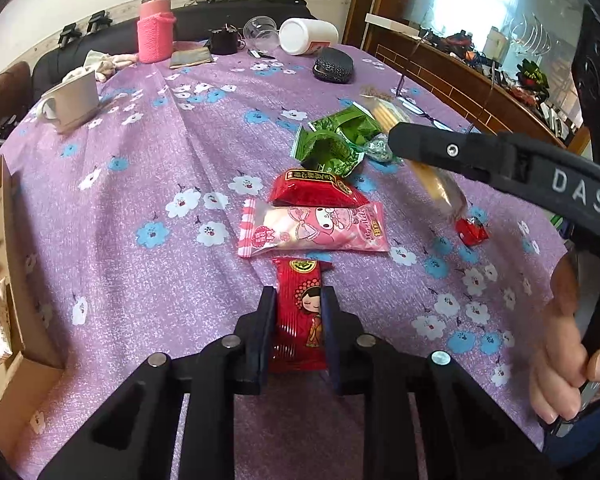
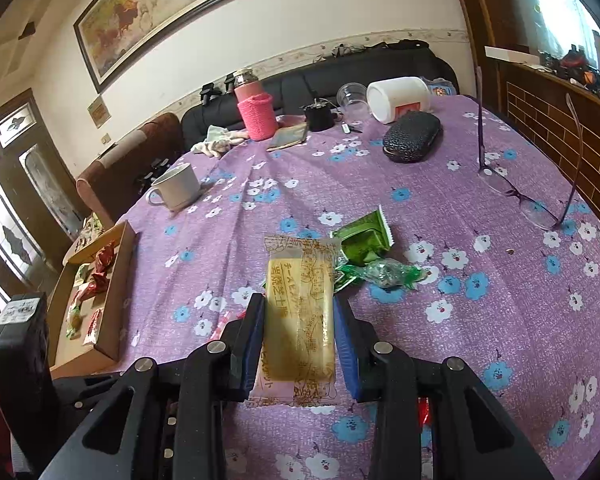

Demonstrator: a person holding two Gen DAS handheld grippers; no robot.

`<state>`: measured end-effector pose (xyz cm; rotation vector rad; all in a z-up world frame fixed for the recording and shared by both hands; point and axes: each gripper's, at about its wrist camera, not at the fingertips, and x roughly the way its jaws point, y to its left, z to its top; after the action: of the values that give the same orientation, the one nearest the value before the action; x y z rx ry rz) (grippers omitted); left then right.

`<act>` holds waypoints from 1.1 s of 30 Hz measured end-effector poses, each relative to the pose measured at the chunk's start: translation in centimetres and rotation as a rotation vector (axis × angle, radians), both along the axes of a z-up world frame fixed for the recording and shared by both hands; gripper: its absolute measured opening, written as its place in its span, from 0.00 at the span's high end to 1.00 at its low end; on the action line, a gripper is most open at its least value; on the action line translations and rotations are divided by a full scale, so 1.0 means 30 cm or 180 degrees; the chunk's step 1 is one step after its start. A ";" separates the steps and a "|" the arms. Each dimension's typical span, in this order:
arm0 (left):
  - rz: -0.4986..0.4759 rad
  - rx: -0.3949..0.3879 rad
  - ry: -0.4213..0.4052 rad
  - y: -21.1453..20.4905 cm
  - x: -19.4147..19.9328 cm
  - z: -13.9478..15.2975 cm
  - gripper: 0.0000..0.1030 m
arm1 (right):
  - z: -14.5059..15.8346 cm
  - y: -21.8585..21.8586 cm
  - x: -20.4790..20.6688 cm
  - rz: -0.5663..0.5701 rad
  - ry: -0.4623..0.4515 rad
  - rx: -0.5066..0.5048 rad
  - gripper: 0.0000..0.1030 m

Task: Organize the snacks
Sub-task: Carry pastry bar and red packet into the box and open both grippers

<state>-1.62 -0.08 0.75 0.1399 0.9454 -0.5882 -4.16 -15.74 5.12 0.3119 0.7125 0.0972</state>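
While the left gripper [image 1: 297, 300] clamps a glossy red packet [image 1: 299, 312] near the table's front edge, the right gripper [image 2: 300, 308] grips a flat yellow biscuit wrapper [image 2: 300, 312] — above crinkled green packets [image 2: 364, 240] on floral cloth [image 2: 500, 300].

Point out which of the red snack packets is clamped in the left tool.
The red packet with the cartoon girl, nearest the camera, sits between the left tool pads. The other red packet lies free beyond the pink packet.
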 end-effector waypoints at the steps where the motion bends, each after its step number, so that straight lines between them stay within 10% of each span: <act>1: 0.0015 -0.0009 -0.0002 0.002 0.001 0.000 0.80 | 0.002 0.003 -0.002 0.0006 -0.0016 -0.0007 0.65; 33: 0.0589 -0.0462 -0.0435 0.140 0.019 0.114 0.81 | 0.011 0.062 -0.016 0.0159 -0.0123 -0.0127 0.65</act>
<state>-1.06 4.13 4.17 -0.0369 0.7708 -0.4679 -4.65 -13.87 5.46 0.2534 0.6833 0.1357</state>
